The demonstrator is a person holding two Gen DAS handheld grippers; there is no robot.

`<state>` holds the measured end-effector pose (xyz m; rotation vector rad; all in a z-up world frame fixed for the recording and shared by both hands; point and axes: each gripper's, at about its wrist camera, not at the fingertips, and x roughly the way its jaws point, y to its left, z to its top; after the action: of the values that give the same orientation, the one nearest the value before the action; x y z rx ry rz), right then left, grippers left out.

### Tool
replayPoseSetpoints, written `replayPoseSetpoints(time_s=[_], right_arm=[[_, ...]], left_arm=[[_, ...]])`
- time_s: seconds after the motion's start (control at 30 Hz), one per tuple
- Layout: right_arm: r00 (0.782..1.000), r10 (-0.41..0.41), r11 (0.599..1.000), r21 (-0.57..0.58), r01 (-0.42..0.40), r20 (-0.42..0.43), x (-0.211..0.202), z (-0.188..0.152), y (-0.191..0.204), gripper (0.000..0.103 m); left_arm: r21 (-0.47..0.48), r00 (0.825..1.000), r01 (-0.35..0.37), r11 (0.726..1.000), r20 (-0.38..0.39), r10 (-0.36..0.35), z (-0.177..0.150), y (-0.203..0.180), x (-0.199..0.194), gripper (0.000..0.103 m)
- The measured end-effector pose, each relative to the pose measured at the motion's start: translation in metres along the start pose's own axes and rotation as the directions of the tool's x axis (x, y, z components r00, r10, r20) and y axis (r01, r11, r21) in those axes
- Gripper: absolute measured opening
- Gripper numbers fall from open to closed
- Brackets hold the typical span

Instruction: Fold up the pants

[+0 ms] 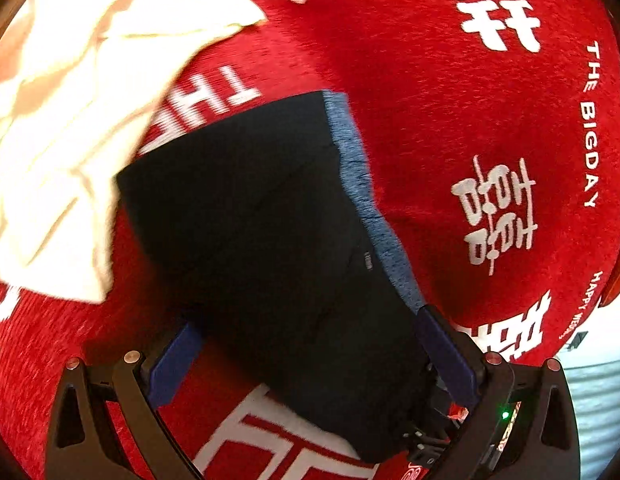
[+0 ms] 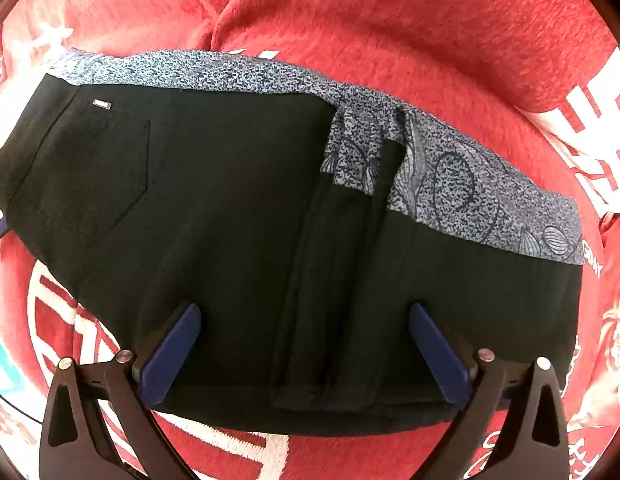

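Observation:
Black pants lie folded into a compact bundle on a red blanket. Their grey-blue patterned waistband runs along the far edge, and a back pocket faces up at the left. My right gripper is open, its blue pads spread wide over the bundle's near folded edge. In the left wrist view the same pants stretch away from me with the waistband on the right side. My left gripper is open, straddling the near end of the bundle, with its right pad beside the waistband.
The red blanket carries white characters and lettering and covers the whole work surface. A crumpled white cloth lies at the far left, touching the pants' corner. A pale ribbed surface shows past the blanket's right edge.

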<state>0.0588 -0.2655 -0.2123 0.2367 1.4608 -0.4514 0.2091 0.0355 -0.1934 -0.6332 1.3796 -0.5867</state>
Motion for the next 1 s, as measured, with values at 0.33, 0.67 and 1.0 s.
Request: replayPoseSetpoints(time_s=[0.33,0.67,1.0], right_arm=[[1.0,0.008,1.0,0.0,-0.008,0.01,-0.005,-0.006,-0.002,0.103],[0.961,0.276,0.961,-0.015,-0.276,0.02,-0.071,0.06,0.006,0.103],[0.89,0.394,0.844,-0.294,-0.449,-0.23,-0.095,0.167,0.176,0.103]], left_arm=[[0.062,0.997,-0.079,0.995,0.014,0.078,0.005,-0.017,0.03,0.103],[0.326,0.888,-0.459,0.826,0.135,0.44,-0.015,-0.057,0.04,0.036],[0.566,0.758,-0.64,0.52,0.35,0.551,-0.057,-0.092,0.062,0.036]])
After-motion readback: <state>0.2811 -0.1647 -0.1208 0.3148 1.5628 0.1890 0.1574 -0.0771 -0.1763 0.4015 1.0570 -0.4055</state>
